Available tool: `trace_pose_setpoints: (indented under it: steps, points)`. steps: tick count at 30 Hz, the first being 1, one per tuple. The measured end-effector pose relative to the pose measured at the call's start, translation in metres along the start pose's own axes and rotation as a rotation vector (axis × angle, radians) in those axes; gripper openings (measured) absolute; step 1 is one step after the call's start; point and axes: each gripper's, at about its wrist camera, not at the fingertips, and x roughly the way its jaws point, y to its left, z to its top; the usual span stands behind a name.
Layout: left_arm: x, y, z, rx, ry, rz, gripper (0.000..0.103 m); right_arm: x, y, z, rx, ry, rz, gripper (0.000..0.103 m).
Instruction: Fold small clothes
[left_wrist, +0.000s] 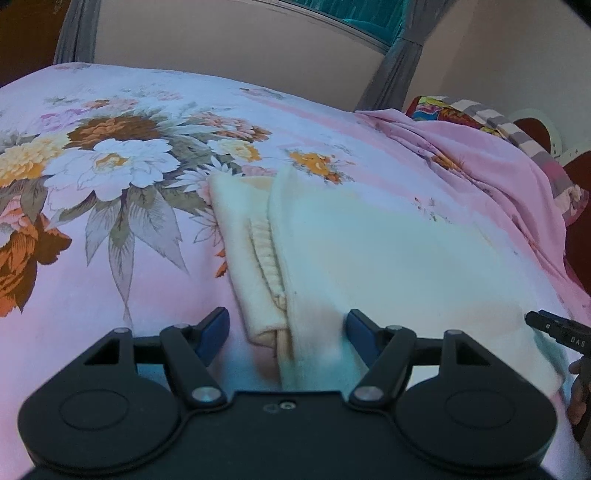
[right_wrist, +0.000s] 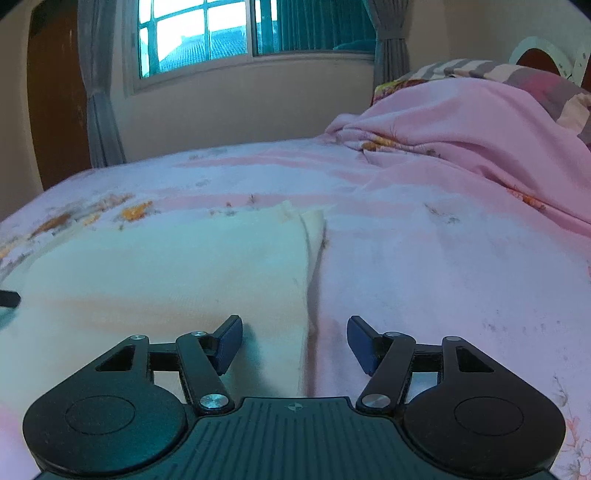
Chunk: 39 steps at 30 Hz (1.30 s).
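Note:
A cream small garment (left_wrist: 369, 258) lies flat on the pink floral bedsheet (left_wrist: 110, 184), with a folded-in part and ribbed cuff (left_wrist: 267, 258) on its left side. My left gripper (left_wrist: 286, 328) is open, its jaws either side of the garment's near left edge. The right gripper's tip (left_wrist: 554, 328) shows at the garment's right side. In the right wrist view the garment (right_wrist: 166, 277) fills the left half, its right edge running down the middle. My right gripper (right_wrist: 295, 343) is open, straddling that near right edge, holding nothing.
A bunched pink blanket (right_wrist: 461, 140) and striped pillows (right_wrist: 498, 70) lie at the right, by a headboard (left_wrist: 532, 129). A wall with a window (right_wrist: 221, 37) and grey curtains (right_wrist: 99, 110) stands beyond the bed. A dark door (right_wrist: 55, 103) is at far left.

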Motion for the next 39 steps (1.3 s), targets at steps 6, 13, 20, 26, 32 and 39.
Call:
trace_pose_setpoints:
  steps: [6,13,20,26,32,39]
  points:
    - [0.002,-0.003,0.002,0.031,0.013,-0.001,0.069,0.0,-0.003,-0.004,-0.002,-0.009,0.005,0.063]
    - [0.01,0.004,0.009,-0.004,0.031,-0.111,0.064,0.004,-0.01,-0.006,0.022,-0.004,0.033,0.063]
    - [0.035,0.042,0.017,-0.219,0.063,-0.388,0.064,0.003,-0.015,-0.009,0.048,-0.02,0.062,0.063]
    - [0.039,0.049,0.014,-0.221,0.052,-0.402,0.046,0.003,-0.018,-0.011,0.067,-0.03,0.079,0.063]
    - [0.039,0.04,0.017,-0.192,0.054,-0.297,0.019,-0.009,-0.024,-0.009,0.08,-0.064,0.068,0.063]
    - [0.023,0.014,0.031,-0.166,0.034,-0.201,0.012,-0.041,-0.075,-0.015,0.106,-0.09,-0.032,0.063]
